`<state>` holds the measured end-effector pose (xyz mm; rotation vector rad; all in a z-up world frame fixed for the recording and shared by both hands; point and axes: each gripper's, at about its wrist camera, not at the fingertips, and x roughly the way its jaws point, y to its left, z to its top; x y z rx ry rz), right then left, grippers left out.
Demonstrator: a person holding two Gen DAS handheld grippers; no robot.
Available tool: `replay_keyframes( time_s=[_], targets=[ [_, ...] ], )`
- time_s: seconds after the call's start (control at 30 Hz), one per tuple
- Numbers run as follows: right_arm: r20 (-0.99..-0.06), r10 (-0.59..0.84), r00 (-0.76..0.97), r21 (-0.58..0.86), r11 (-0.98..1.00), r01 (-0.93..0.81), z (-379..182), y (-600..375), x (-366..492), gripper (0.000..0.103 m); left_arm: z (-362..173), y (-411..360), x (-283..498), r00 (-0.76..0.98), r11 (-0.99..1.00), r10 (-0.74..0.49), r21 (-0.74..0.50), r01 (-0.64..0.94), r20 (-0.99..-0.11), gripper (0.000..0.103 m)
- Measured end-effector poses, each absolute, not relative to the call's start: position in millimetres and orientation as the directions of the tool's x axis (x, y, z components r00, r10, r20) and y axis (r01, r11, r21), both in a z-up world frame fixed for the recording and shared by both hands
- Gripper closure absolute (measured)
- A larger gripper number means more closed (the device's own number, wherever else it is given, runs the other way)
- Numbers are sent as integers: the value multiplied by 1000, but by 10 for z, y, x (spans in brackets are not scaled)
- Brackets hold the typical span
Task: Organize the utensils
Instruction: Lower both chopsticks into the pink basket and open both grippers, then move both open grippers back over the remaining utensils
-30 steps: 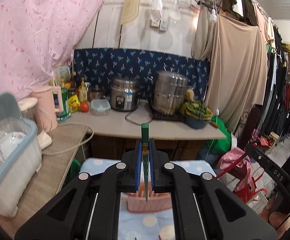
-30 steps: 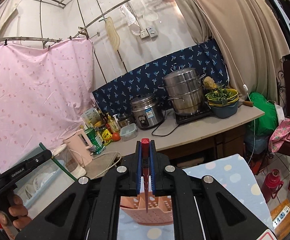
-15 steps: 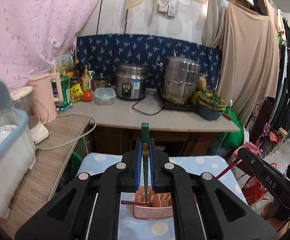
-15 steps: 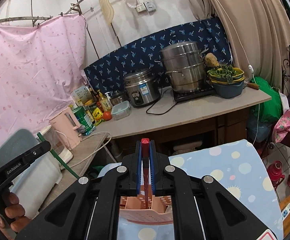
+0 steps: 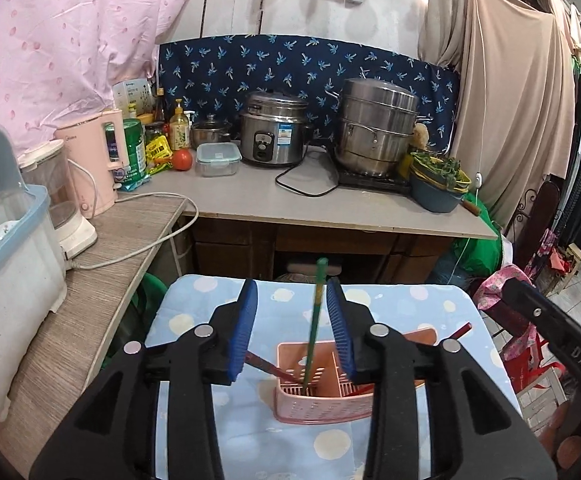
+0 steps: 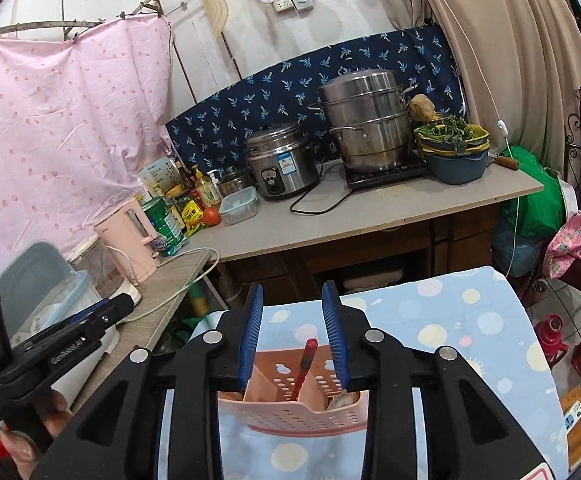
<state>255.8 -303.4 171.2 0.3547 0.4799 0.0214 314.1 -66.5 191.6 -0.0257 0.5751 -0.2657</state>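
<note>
My left gripper [image 5: 292, 320] hangs with its blue pads spread wide, and the green chopstick [image 5: 315, 320] stands free between them, touching neither pad, its lower end down inside the pink utensil basket [image 5: 318, 404] and its top leaning a little to the right. My right gripper [image 6: 292, 328] is just as wide apart, and the red chopstick [image 6: 304, 368] stands between its pads, clear of both, tilted with its tip in the same basket. I judge that this is the drop-off step, finished for this pair: both sticks rest in the holder and neither tool grips anything. The next move, as I see it, calls for lifting both grippers straight up and away without brushing the leaning sticks, since a nudge could tip the light basket or flick a stick out, then looking for any utensil that is left; none shows loose on the cloth from here. The basket sits on the blue spotted tablecloth [image 5: 410, 308], near me and about midway across it. It has dividers; the green stick is in a near-left cell, other reddish sticks lean out to left and right, and in the right wrist view something pale, perhaps a spoon bowl, lies in a right-hand cell, too hidden to name.
</note>
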Motion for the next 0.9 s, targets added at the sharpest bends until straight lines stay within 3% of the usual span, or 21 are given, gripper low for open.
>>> replay_keyframes(
  time_s=[0.27,0.67,0.9],
  targets=[
    [-429,117,896,345,938,42,1811,-2964,2156,60,1971,-633,2851,821,971,-226,-52,234,-524,53],
    [-471,139,871,344,938,36,1588,-2854,1405,57,1745,-532,2191,807,968,-223,-24,251,-548,49],
    [-557,142,818,345,936,72,1173,-2861,1013,57,1404,-391,1815,768,968,-223,-45,246,-601,48]
  ],
)
